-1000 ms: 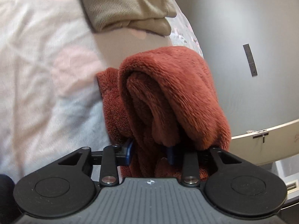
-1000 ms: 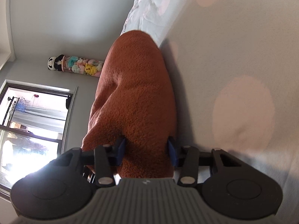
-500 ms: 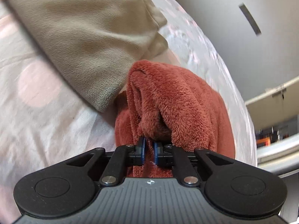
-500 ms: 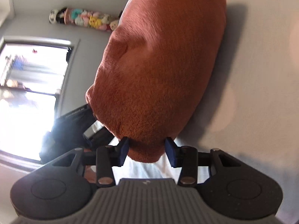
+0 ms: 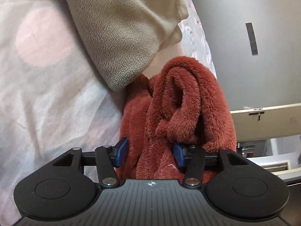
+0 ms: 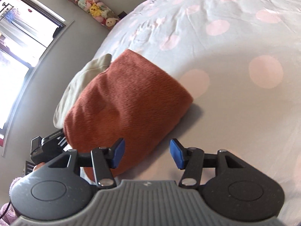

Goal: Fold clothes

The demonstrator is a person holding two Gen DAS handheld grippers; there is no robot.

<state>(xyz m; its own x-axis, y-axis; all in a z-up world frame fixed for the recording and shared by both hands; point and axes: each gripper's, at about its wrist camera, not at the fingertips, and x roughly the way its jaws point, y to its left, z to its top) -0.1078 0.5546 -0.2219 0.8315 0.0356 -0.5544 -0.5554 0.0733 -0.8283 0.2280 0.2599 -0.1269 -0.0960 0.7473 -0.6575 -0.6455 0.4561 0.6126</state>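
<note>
Left wrist: our left gripper [image 5: 149,153] spread around fleece [image 5: 184,109] — released beside the beige garment [image 5: 122,28]; right gripper [image 6: 146,153] spread too, just clear.

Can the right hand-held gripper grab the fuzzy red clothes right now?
Probably yes: the right hand-held gripper is open, and the folded red fleece lies on the bed just ahead, with nothing between them.
</note>
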